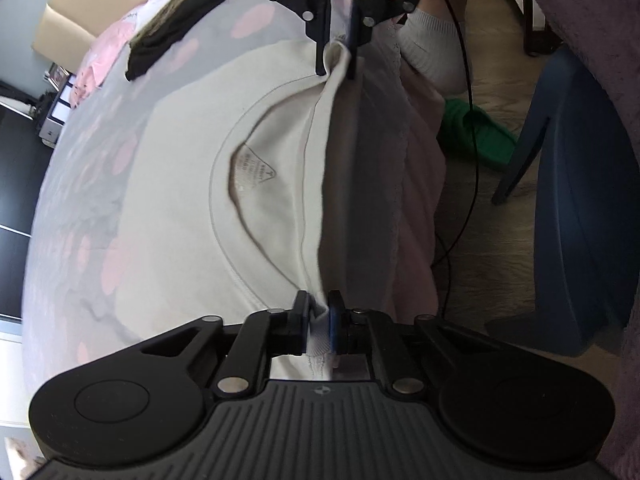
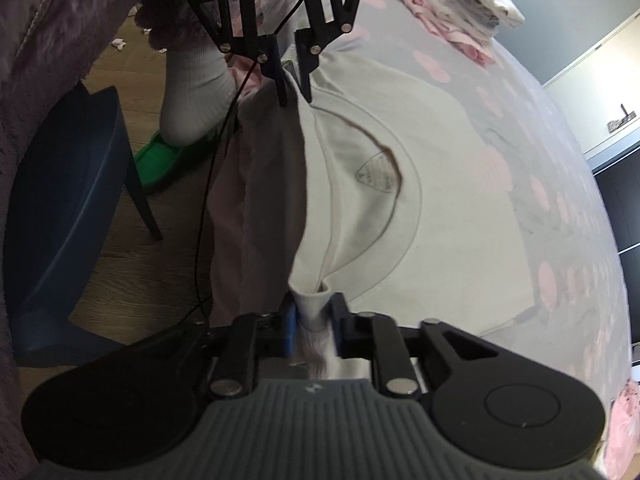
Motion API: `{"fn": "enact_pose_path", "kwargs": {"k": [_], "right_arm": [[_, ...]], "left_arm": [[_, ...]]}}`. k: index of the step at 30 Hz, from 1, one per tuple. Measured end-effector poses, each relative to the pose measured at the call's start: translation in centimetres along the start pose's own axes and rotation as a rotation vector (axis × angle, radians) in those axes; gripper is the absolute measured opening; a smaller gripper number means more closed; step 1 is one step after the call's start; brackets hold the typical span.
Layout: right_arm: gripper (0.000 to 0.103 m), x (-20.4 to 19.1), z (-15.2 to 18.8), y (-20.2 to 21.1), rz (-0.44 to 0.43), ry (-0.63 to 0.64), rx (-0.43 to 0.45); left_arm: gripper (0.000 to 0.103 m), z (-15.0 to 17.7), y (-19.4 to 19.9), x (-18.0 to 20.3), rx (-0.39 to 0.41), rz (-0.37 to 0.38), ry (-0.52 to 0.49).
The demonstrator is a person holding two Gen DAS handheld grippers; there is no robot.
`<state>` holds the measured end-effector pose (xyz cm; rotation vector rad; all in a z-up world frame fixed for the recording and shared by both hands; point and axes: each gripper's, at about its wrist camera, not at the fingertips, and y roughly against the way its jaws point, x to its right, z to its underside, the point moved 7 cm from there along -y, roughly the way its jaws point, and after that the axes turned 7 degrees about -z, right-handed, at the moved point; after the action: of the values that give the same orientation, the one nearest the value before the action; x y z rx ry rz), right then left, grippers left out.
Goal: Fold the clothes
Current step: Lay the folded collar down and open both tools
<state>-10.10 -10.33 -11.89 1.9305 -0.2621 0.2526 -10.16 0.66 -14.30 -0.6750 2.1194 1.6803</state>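
On the bed, a cream sweatshirt (image 1: 192,208) lies flat over the grey sheet (image 1: 80,184) with pink spots, neck label up, its near edge hanging off the mattress toward the wood floor (image 1: 492,216). Left wrist view, left to right: black garment (image 1: 160,36) at 10 o'clock, sweatshirt at centre, left gripper (image 1: 319,320) at 6 clamped on the shoulder seam, right gripper (image 1: 338,68) at 12 pinching the same edge, green slipper (image 1: 476,136) and blue chair (image 1: 580,200) at 3. Right wrist view: folded stack (image 2: 460,12) at 1 o'clock.
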Motion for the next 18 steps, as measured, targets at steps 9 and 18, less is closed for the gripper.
{"fn": "enact_pose_path", "kwargs": {"k": [9, 18], "right_arm": [[0.034, 0.1, -1.0, 2.3, -0.097, -0.128, 0.062], [0.034, 5.3, -0.9, 5.7, -0.038, -0.417, 0.181]], "left_arm": [[0.022, -0.2, 2.0, -0.6, 0.025, 0.149, 0.145], [0.022, 0.9, 3.8, -7.2, 0.064, 0.122, 0.517]]}}
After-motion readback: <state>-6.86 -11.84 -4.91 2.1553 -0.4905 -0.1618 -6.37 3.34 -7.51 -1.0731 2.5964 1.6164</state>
